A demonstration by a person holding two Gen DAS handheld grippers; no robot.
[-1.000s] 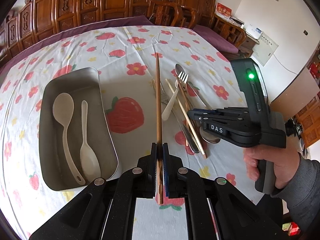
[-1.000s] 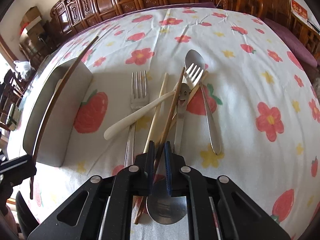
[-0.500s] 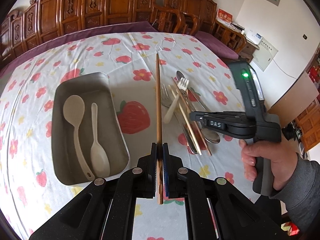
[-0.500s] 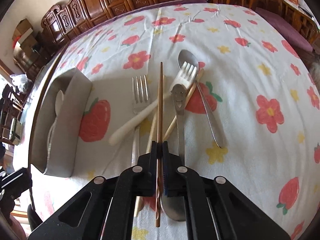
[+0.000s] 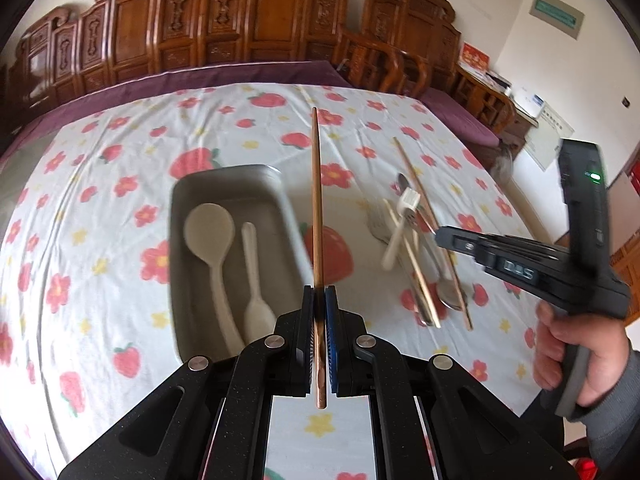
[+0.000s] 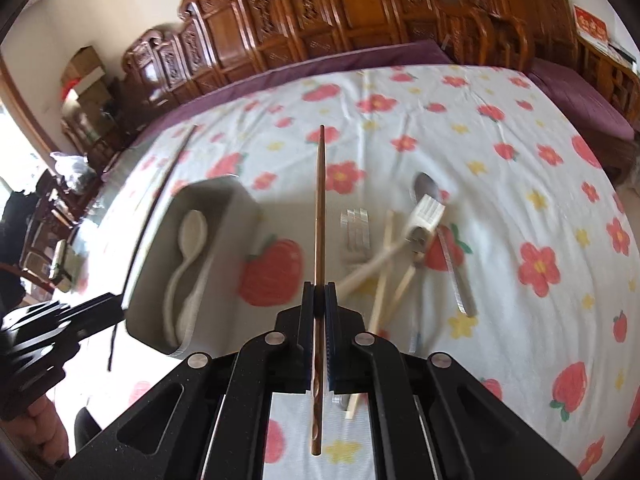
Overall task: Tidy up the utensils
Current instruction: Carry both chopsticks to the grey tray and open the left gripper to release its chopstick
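My left gripper (image 5: 319,294) is shut on a dark brown chopstick (image 5: 317,200) that points away, held above the table beside the metal tray (image 5: 224,178). My right gripper (image 6: 319,290) is shut on a second dark brown chopstick (image 6: 320,200), lifted above the table. The right gripper also shows in the left wrist view (image 5: 440,236) with its chopstick (image 5: 416,184). The tray (image 6: 236,200) holds two cream plastic spoons (image 5: 216,240). A pile of utensils (image 6: 404,248) lies right of the tray: metal forks, a metal spoon, a cream fork and light wooden chopsticks.
The table wears a white cloth with red strawberries and flowers (image 5: 120,184). Carved wooden chairs (image 5: 240,28) line the far edge. The left gripper and its chopstick show at the left of the right wrist view (image 6: 60,320).
My right gripper closed on the brown chopstick and lifted it off the pile. Both grippers have risen and pulled back from the table, each with its chopstick.
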